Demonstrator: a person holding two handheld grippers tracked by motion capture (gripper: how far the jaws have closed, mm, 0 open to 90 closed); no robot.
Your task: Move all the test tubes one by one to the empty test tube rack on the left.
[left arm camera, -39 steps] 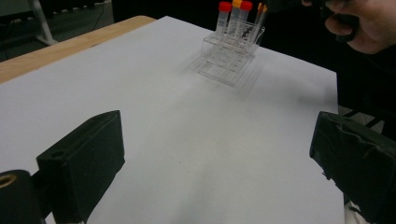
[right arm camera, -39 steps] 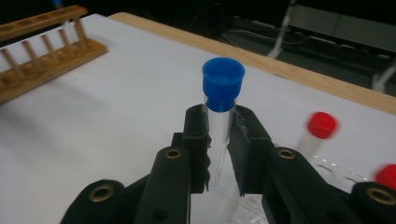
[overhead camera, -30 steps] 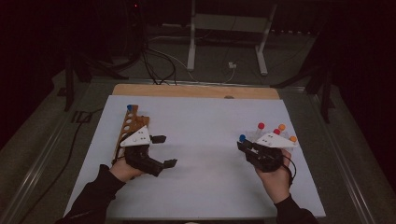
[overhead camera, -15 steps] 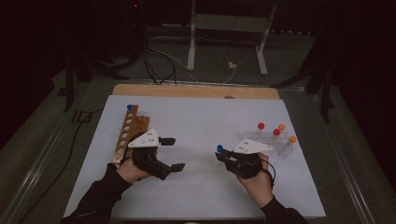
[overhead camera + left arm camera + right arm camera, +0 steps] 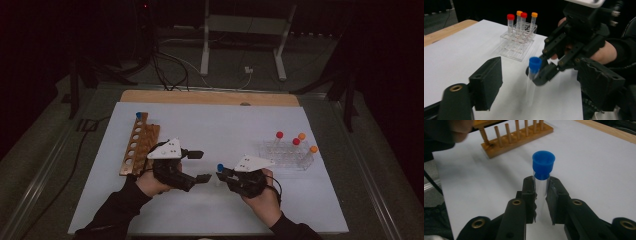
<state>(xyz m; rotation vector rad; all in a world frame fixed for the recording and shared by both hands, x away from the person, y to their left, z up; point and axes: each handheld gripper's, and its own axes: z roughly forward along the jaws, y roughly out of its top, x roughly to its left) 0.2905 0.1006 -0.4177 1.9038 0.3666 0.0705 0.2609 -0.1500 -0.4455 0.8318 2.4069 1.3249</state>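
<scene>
High view layout: white table mat (image 5: pixel 210 210) with a wooden tube rack (image 5: pixel 139 145) at the person's left and a clear plastic tube rack (image 5: pixel 285 156) at the right.
Work piece: blue-capped test tube (image 5: pixel 220 170), held upright above the mat between the two hands, well apart from both racks.
Right gripper (image 5: pixel 541 195): jaws clamped on the glass just below the blue cap; the tube stands vertical between the pads.
Left gripper (image 5: pixel 541 82): jaws have just been closing; they stand at medium width, with the tube between them. In the left gripper view neither pad touches the glass yet.
Wooden rack content: one blue-capped tube (image 5: pixel 138 116) stands at the far end; the other holes look empty.
Clear rack content: four capped tubes (image 5: pixel 521 20), two red and two orange.
Step in hand: judged to be a hand-over of the tube from the right gripper to the left, on its way from the clear rack toward the wooden one.
Next move, requirement: left jaws should close on the bare glass below the right gripper's hold, squarely and without tilting the tube; the right jaws should release only once that grip is firm.
Risk: glass is smooth; an early release could let the tube slip to the mat.
</scene>
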